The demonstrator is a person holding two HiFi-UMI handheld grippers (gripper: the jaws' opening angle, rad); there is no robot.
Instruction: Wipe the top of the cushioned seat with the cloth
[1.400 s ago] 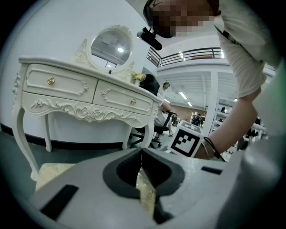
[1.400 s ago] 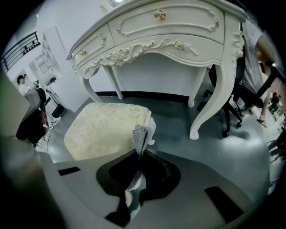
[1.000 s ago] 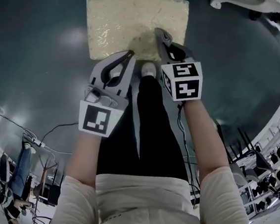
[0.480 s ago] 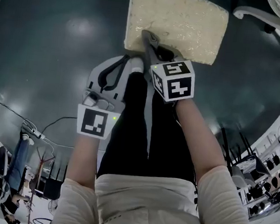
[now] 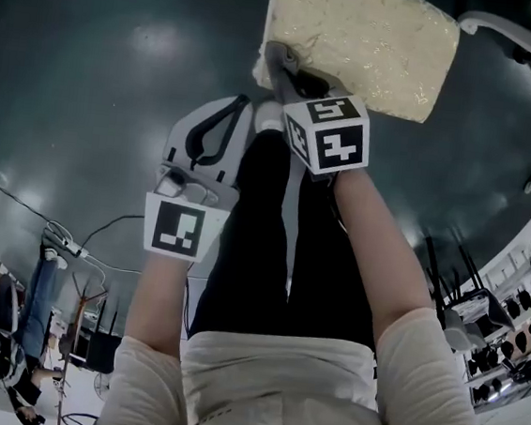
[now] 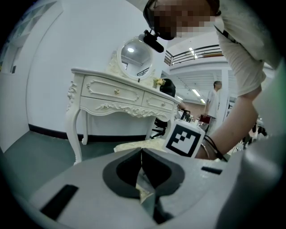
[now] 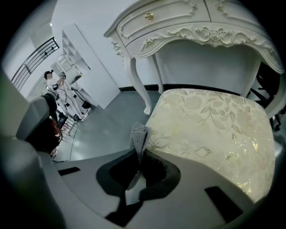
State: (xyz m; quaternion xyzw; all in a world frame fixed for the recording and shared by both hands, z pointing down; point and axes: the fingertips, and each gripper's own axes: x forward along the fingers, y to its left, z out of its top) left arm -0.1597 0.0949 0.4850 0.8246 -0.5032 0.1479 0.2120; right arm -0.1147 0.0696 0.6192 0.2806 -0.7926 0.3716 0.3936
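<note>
Pinches the cloth [image 7: 140,134] in the right hand-held gripper [image 7: 139,152] by a corner of the cushioned seat [image 7: 210,120]. Holds the left hand-held gripper [image 6: 142,154] closed, empty. Might tug the cloth loose on textured upholstery, given so narrow a pinch.

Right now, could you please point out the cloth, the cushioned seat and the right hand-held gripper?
cloth [image 7: 139,135]: right gripper view, grey fold above the jaws.
cushioned seat [image 7: 210,129]: right gripper view, middle of its top.
right hand-held gripper [image 5: 276,57]: head view, between its fingertips.

Your right gripper [image 5: 279,62] sits at the seat's [image 5: 378,39] near corner; your left gripper [image 5: 241,112] hovers over the floor [image 5: 89,94].
</note>
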